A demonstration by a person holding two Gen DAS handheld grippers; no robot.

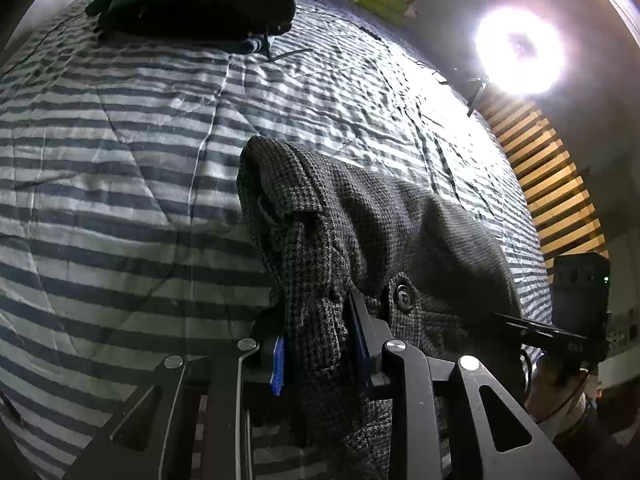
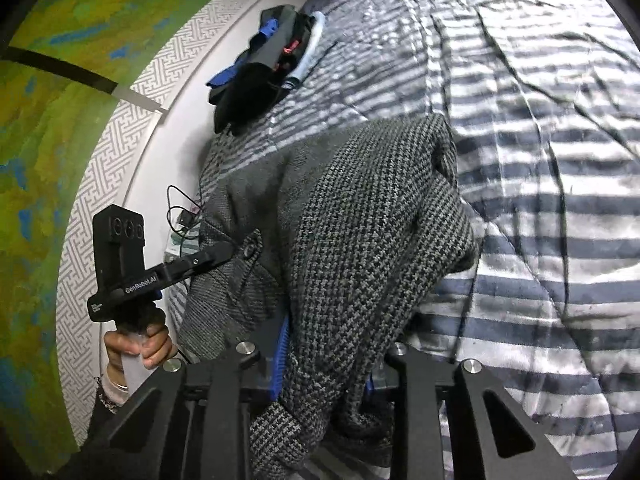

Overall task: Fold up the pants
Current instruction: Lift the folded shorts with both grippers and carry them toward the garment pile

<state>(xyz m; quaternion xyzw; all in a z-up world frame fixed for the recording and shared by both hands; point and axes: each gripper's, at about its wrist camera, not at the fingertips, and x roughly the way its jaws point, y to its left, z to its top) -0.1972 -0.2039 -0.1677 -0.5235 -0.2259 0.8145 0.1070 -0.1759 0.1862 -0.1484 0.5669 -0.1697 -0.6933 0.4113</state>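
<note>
Grey houndstooth pants [image 1: 360, 232] hang bunched above a striped bed, with a dark waist button [image 1: 405, 296] showing. My left gripper [image 1: 318, 344] is shut on a thick fold of the fabric near the button. In the right wrist view the same pants [image 2: 360, 248] drape over my right gripper [image 2: 324, 364], which is shut on another bunch of the cloth. The left gripper [image 2: 216, 256] appears there too, held by a hand [image 2: 140, 348], its tip at the button. The right gripper's body [image 1: 580, 304] shows at the left view's right edge.
A blue-and-white striped quilt [image 1: 120, 168] covers the bed. A pile of dark and blue clothes [image 1: 192, 4] lies at its far end. A bright lamp [image 1: 520, 50] and a slatted wooden frame [image 1: 552, 176] stand to the right. A white patterned wall [image 2: 112, 168] borders the bed.
</note>
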